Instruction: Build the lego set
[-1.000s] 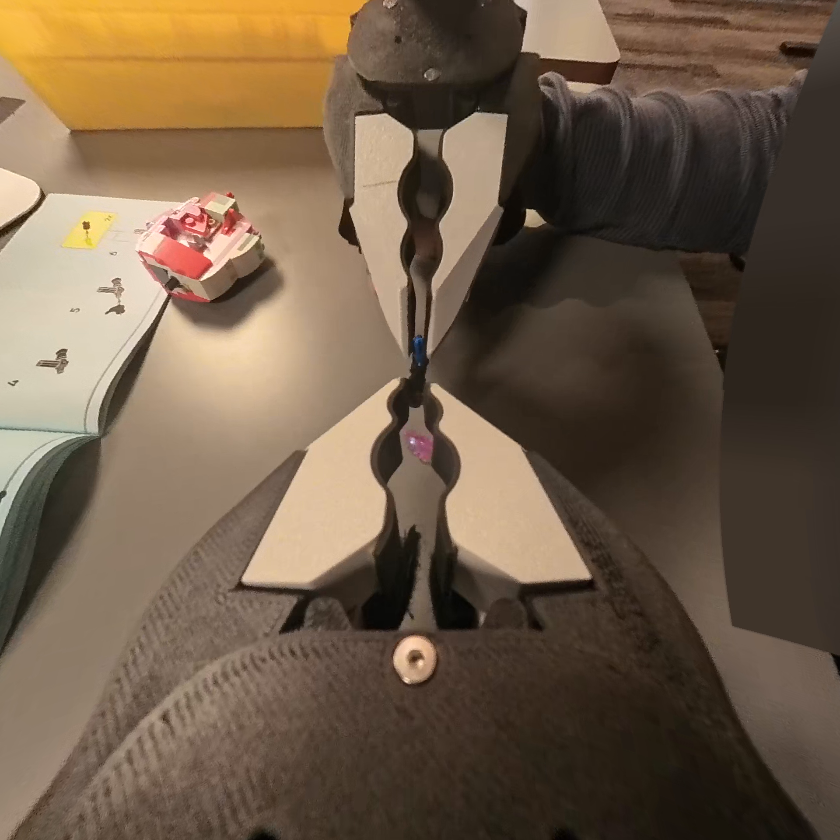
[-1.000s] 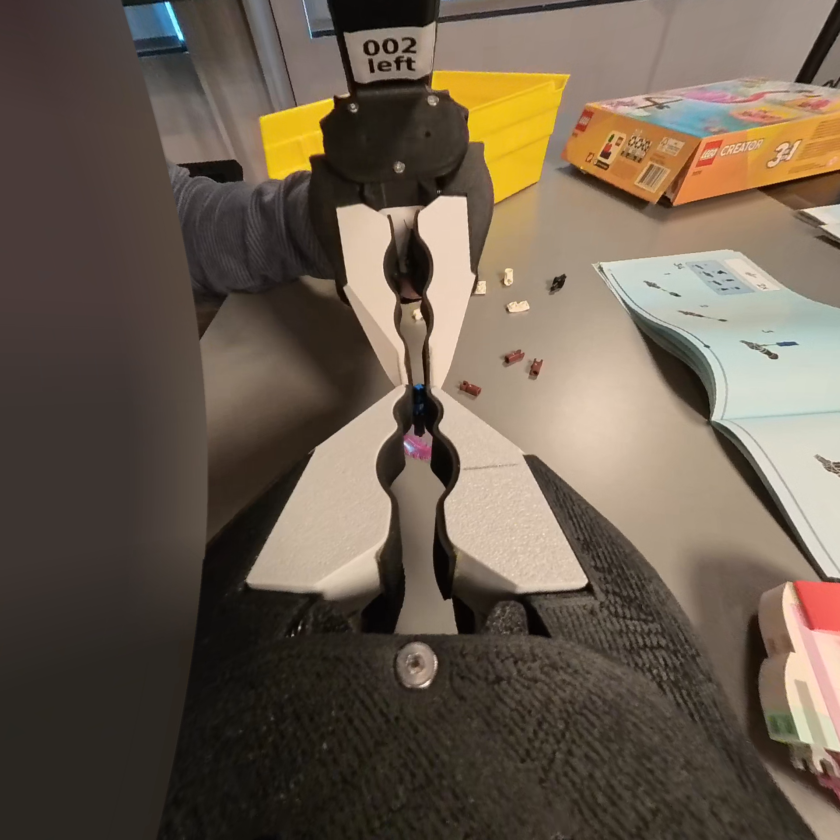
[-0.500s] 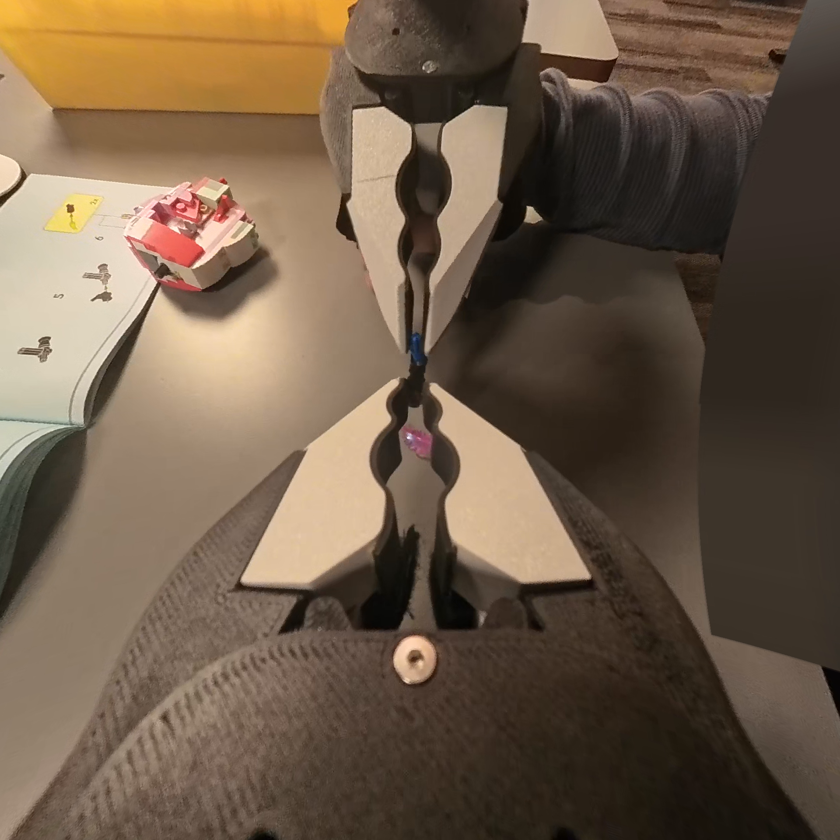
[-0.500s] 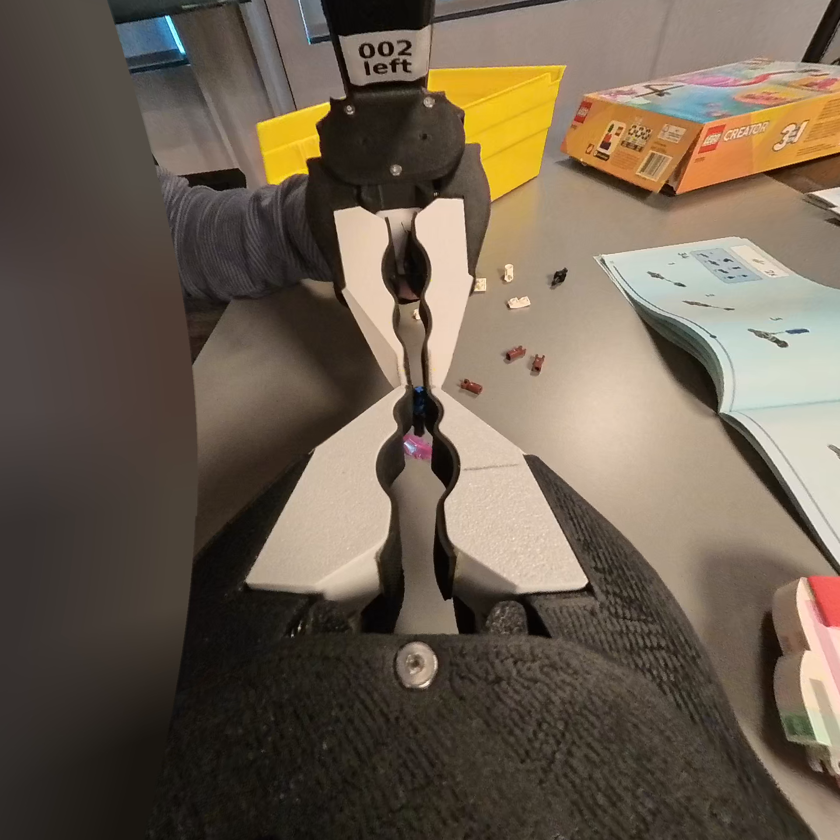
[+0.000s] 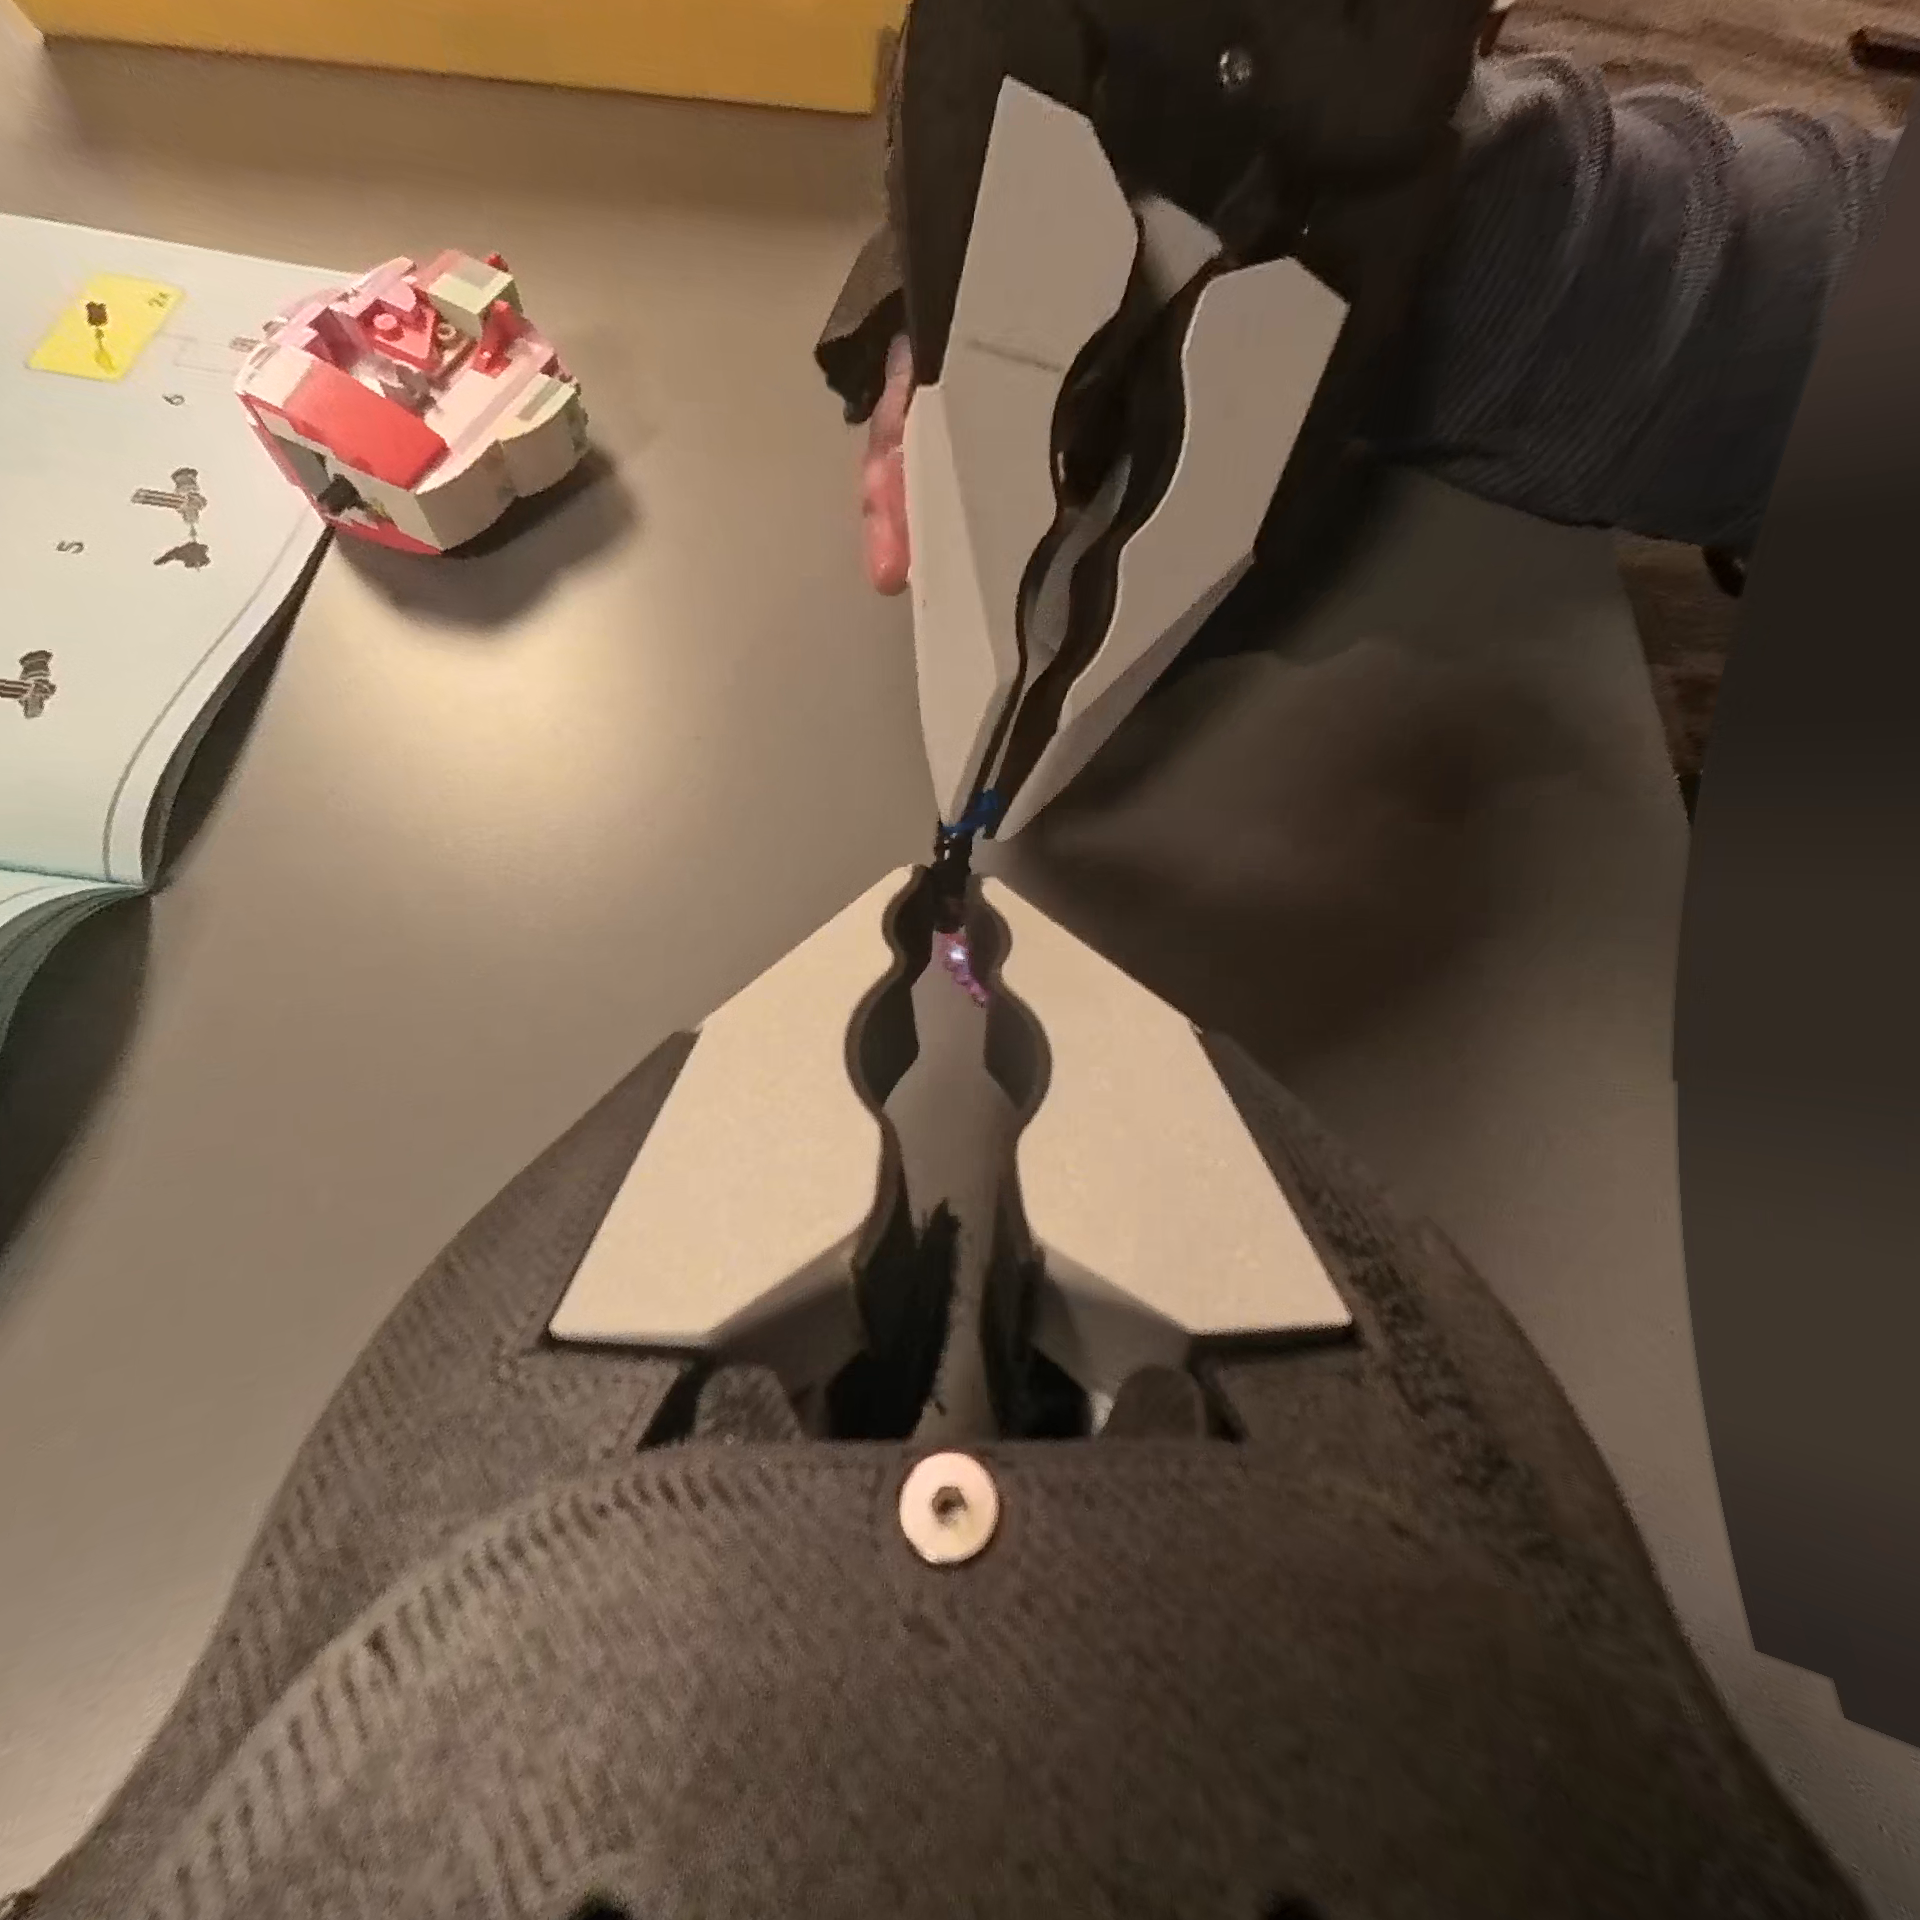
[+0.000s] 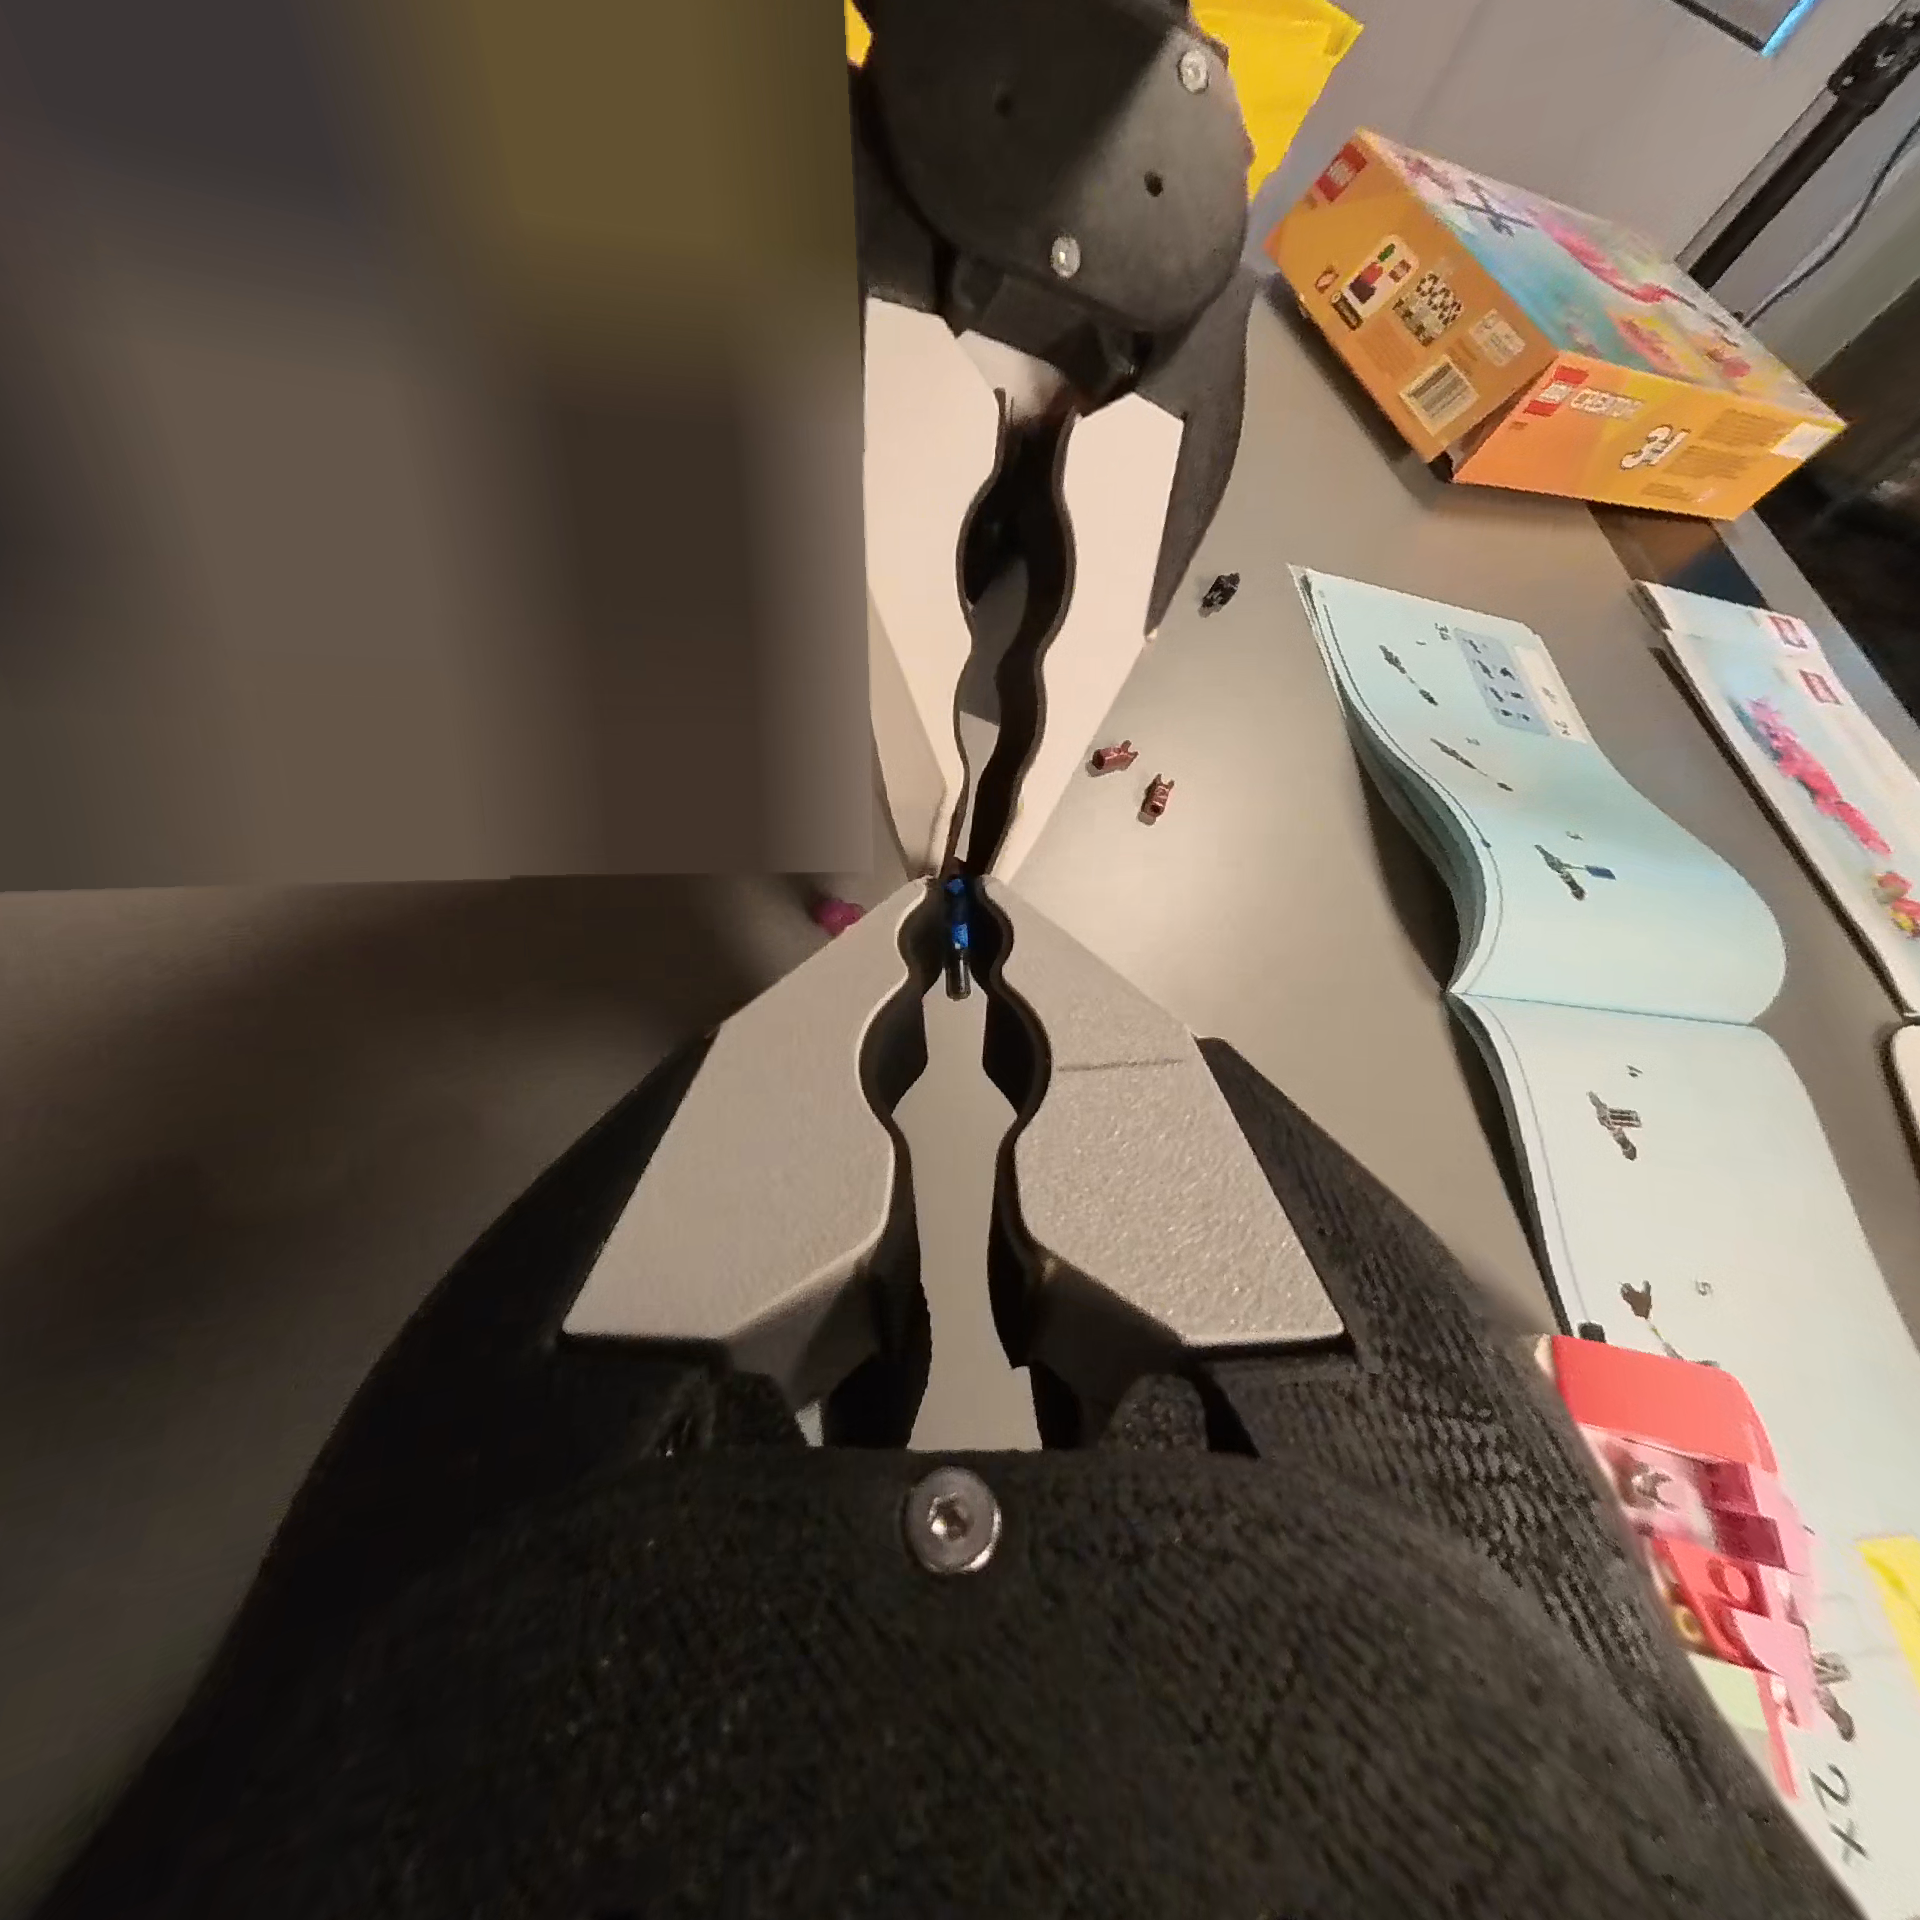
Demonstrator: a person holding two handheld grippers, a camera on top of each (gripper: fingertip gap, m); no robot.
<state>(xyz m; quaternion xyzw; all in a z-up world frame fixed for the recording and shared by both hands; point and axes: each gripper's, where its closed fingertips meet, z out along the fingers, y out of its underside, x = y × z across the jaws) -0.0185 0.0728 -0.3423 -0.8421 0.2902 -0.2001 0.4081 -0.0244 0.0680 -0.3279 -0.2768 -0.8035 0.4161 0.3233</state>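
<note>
The left hand-held gripper point(image 5: 951, 899) clenches a small black piece point(image 5: 948, 883) with a pink part behind. The right hand-held gripper point(image 6: 961, 899) clenches a blue pin point(image 6: 957, 920), tip to tip above the counter point(image 5: 520, 779). Misalignment or sideways force could likely eject either.

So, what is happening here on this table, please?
A person holds two hand-held grippers tip to tip above a grey table. The left hand-held gripper is shut on a small black piece with a pink end; the right hand-held gripper is shut on a tiny blue and black pin. The two pieces meet at the tips. A red and pink brick model, an open instruction booklet, an orange box and loose brown pieces lie around.
</note>
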